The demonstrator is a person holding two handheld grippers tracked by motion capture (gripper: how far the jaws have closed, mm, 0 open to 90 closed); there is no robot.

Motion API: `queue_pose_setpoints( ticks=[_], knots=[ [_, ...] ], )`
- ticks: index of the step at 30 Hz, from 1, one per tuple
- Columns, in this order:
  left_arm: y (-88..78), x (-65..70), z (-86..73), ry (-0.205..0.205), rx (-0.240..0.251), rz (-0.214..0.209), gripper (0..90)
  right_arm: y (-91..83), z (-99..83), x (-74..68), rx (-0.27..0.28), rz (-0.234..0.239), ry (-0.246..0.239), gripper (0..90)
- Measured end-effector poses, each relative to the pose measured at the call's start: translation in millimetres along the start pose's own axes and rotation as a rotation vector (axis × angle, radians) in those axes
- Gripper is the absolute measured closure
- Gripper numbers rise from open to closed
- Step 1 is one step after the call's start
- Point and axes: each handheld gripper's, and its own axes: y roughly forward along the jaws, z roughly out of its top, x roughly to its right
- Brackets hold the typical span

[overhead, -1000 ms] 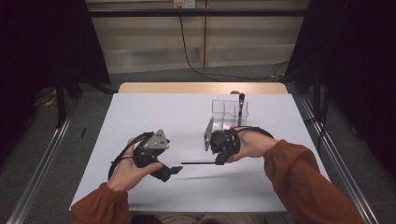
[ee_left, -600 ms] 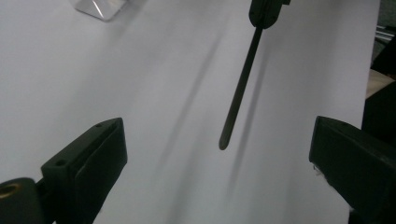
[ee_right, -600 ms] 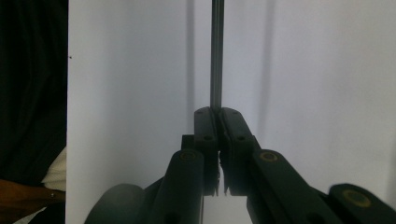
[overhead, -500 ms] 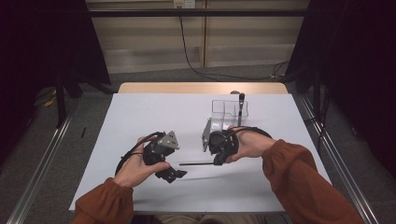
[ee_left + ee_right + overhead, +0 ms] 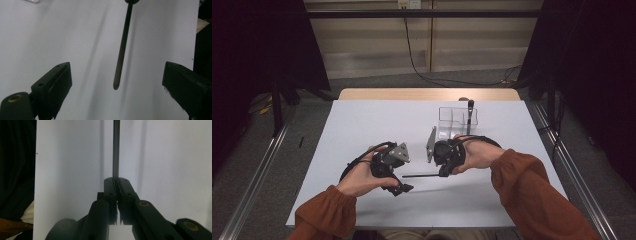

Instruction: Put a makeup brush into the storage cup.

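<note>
The right hand-held gripper [image 5: 116, 181] hides the thin black rod's [image 5: 115, 150] held end.

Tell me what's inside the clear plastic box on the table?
A thin black stick with a knobbed top stands upright in the clear plastic box. The box's near bottom is covered by the right gripper, so I cannot see there.

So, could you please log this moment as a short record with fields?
held item: thin black rod, level above the table
right gripper: shut on one end of the rod
left gripper: jaws wide open, the rod's free end between them, not touching
clear bin: behind the right hand, another dark rod standing in it
surface: white table
</note>
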Motion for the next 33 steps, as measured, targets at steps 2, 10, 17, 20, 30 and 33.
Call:
queue_pose_setpoints(
  ticks=[2, 10, 17, 20, 30, 33],
  knots=[
    [2.0, 0.0, 1.0, 0.006, -0.021, 0.002, 9.0, 0.3, 0.4, 0.0, -0.004, 0.001, 0.003, 85.8],
    [4.1, 0.4, 2.5, 0.045, -0.047, 0.004, 21.6, 1.6, 1.7, 0.1, 0.005, 0.004, -0.002, 85.8],
    [6.2, -1.2, 8.8, 0.016, -0.065, -0.022, 38.5, 3.6, 3.3, 0.1, 0.008, 0.007, -0.009, 85.8],
    [8.3, -2.9, 10.3, 0.012, -0.074, -0.038, 46.7, 4.1, 3.6, -0.2, 0.009, 0.006, -0.01, 85.8],
    [15.2, -3.4, 11.9, 0.001, -0.088, -0.079, 76.3, 4.2, 3.5, -0.6, 0.007, 0.0, -0.015, 85.8],
    [15.8, -5.3, 11.3, -0.007, -0.087, -0.091, 81.7, 5.3, 3.3, -0.8, 0.005, 0.008, -0.017, 85.8]
  ],
)
